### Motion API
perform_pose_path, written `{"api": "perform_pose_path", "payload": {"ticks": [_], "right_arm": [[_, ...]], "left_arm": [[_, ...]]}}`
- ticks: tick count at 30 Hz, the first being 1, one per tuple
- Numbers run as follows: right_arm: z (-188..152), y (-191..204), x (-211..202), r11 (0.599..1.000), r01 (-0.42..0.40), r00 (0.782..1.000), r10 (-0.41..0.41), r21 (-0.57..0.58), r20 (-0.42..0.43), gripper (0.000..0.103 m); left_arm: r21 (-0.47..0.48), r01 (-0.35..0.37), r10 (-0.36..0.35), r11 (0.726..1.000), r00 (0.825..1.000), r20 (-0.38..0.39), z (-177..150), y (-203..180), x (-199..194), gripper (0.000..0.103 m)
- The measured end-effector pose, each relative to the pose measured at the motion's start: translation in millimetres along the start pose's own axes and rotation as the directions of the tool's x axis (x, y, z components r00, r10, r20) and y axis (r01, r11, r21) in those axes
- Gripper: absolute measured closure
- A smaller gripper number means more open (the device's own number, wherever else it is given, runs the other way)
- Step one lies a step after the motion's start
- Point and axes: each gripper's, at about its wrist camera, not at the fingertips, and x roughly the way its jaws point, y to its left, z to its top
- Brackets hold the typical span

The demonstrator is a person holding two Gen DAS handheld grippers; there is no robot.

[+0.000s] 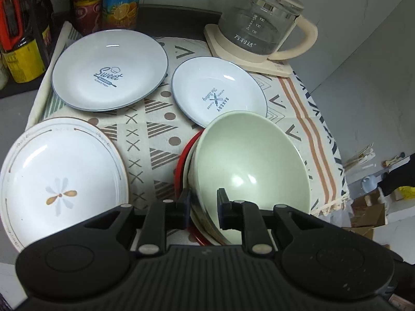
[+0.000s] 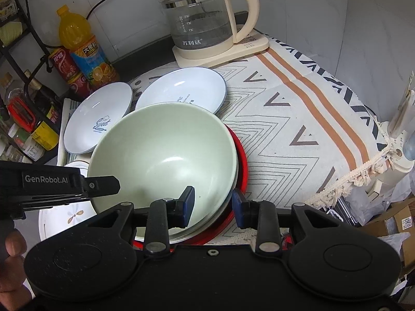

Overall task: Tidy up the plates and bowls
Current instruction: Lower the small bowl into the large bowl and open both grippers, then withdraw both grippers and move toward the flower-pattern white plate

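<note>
Our left gripper [image 1: 203, 207] and right gripper [image 2: 213, 204] both straddle the near rim of the green bowl [image 1: 249, 160], spread, not visibly pinching. It sits nested on a red plate [image 2: 240, 155]. We judge it stiff, glazed, slippery, breakable; take the rim.

A pale green bowl [image 1: 249, 165] sits upright on a stack, directly ahead of the left gripper [image 1: 203, 207], whose fingers straddle its near rim. Beneath it lie a lighter dish and a red plate [image 1: 181, 160], whose rim shows at the bowl's left. Beyond the bowl, a white blue-rimmed "Bakery" plate [image 1: 218, 90] lies flat, its near edge hidden behind the bowl. Farther ahead and left lies the larger "Sweet" plate [image 1: 110, 70]. Left of the gripper, close by, rests a white flower-pattern plate [image 1: 62, 178].
</note>
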Motion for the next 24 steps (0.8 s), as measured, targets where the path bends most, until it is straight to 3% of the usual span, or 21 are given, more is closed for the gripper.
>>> {"api": "perform_pose_path", "payload": {"ticks": [10, 19, 24], "right_arm": [[1.9, 6.9, -14.0, 1.000, 0.010, 0.999, -0.011, 0.022, 0.034, 0.066], [-5.1, 34.7, -35.7, 1.000, -0.010, 0.993, 0.010, 0.003, 0.114, 0.034], [-16.3, 55.0, -39.1, 1.000, -0.022, 0.992, 0.023, -0.009, 0.128, 0.021]], "left_arm": [[-0.021, -0.014, 0.014, 1.000, 1.000, -0.015, -1.8, 9.5, -6.2, 0.081], [-0.031, -0.043, 0.044, 0.999, 0.998, 0.039, -6.0, 29.7, -34.3, 0.051], [-0.032, -0.085, 0.087, 0.996, 0.994, 0.072, -13.7, 48.2, -52.1, 0.024]]}}
